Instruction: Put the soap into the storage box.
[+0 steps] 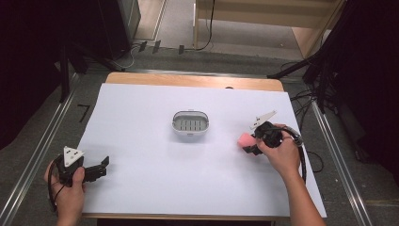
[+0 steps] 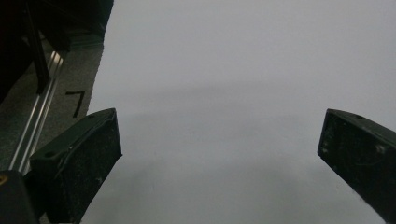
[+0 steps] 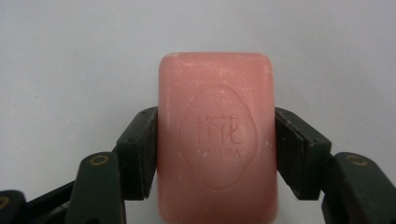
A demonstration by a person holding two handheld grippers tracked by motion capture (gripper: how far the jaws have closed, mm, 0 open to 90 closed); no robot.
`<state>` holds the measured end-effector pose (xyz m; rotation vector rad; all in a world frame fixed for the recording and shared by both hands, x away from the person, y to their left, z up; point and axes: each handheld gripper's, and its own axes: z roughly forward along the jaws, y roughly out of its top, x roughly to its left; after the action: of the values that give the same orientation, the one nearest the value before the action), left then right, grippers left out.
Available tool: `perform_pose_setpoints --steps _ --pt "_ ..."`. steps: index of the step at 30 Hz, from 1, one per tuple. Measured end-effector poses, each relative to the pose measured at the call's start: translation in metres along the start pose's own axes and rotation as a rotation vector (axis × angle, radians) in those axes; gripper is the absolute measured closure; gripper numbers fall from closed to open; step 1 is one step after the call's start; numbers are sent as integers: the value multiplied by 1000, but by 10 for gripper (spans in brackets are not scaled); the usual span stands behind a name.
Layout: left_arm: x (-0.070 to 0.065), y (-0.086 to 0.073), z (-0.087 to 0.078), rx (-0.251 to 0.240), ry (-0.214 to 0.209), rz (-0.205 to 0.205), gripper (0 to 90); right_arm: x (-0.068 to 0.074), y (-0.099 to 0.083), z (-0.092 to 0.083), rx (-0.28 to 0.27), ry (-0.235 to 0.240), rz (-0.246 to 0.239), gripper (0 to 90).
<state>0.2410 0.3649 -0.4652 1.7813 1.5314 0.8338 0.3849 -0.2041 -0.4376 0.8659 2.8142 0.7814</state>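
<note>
The right tongs point(image 1: 248, 143) are clamped on a pink soap bar point(image 1: 245, 140), one pad pressed flat against each long side, and the bar sits at the right of the white sheet covering the desk point(image 1: 141, 188), well apart from the grey soap dish point(image 1: 190, 123) that stands near the middle; judging by this, the work in hand is carrying the bar over to that dish. The left tongs point(image 1: 96, 169) rest at the near left corner of the sheet with their jaws spread wide and nothing between them. What could go wrong: soap is slick and its sides are smooth, so a tilt of the hand or a slackened squeeze could let the bar slide forward out of the pads, and it would likely skid on the sheet; a hard squeeze might instead dent the soft faces. Setting it down off-centre could catch the raised rim of the dish and tip it, since nothing steadies the dish. The right gripper view gives the grip itself, the soap bar point(image 3: 217, 140) with an embossed oval stamp on its face, fine scratches, and the pads sitting around its middle, none of which can be read from above. The high view alone gives the layout, the slotted floor of the dish and the gap to be crossed, while the left gripper view offers bare sheet between its own parted jaws
</note>
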Motion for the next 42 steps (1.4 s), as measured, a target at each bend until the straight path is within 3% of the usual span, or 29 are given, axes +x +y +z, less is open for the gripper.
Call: perform_pose_setpoints --steps 4,42 --pt "0 0 0 1 0 0 0 2 6 -1 -9 3 -6 388" --pt "0 0 0 1 -3 -1 0 22 82 7 -40 84 -232 389"
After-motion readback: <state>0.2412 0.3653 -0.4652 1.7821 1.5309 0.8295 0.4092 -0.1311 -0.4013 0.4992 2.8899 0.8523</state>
